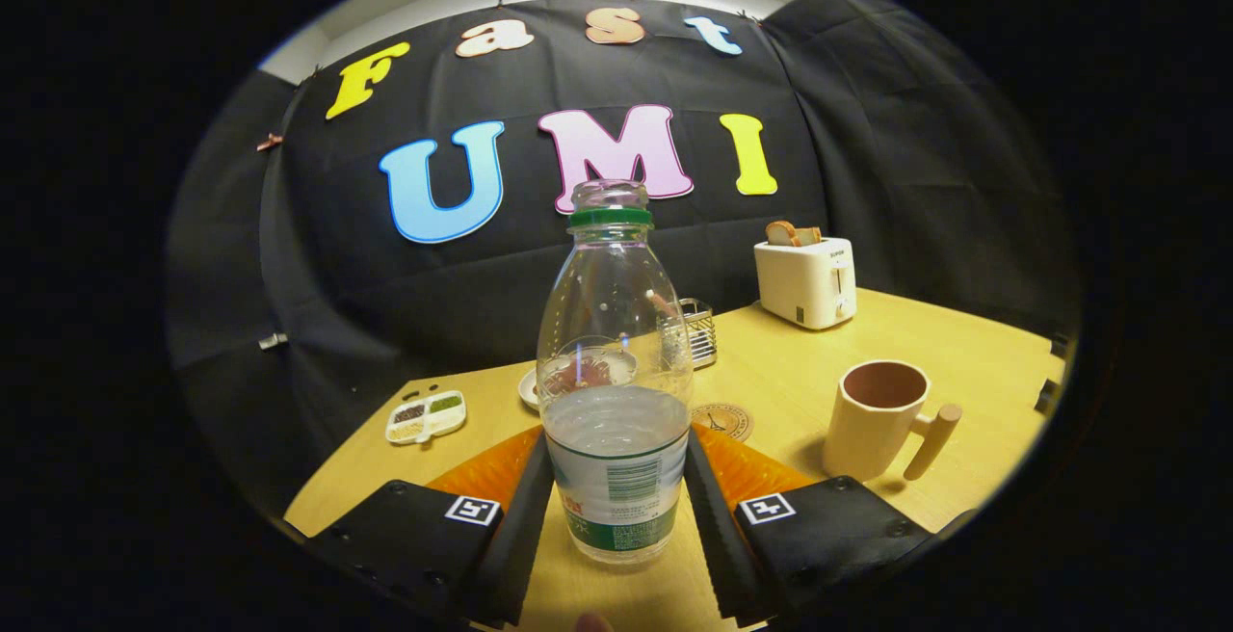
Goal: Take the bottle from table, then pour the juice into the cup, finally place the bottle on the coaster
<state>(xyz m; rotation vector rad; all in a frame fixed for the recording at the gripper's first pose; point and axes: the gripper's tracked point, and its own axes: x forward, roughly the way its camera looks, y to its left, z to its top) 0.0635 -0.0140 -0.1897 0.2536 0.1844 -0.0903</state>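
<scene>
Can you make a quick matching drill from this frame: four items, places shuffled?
Items:
1. bottle
2. cup
3. toaster
4. coaster

Places:
A. at the table's far edge by the cloth wall, bread in its slots
B. flat on the table just beyond the bottle, partly hidden by it
C. upright between the fingers of the hand-held gripper, cap off, partly filled
D. beside the gripper's right finger, handle towards the camera

Pairs: 1-C, 2-D, 3-A, 4-B

Both fingers flank the bottle's lower body and look closed on it.
</scene>
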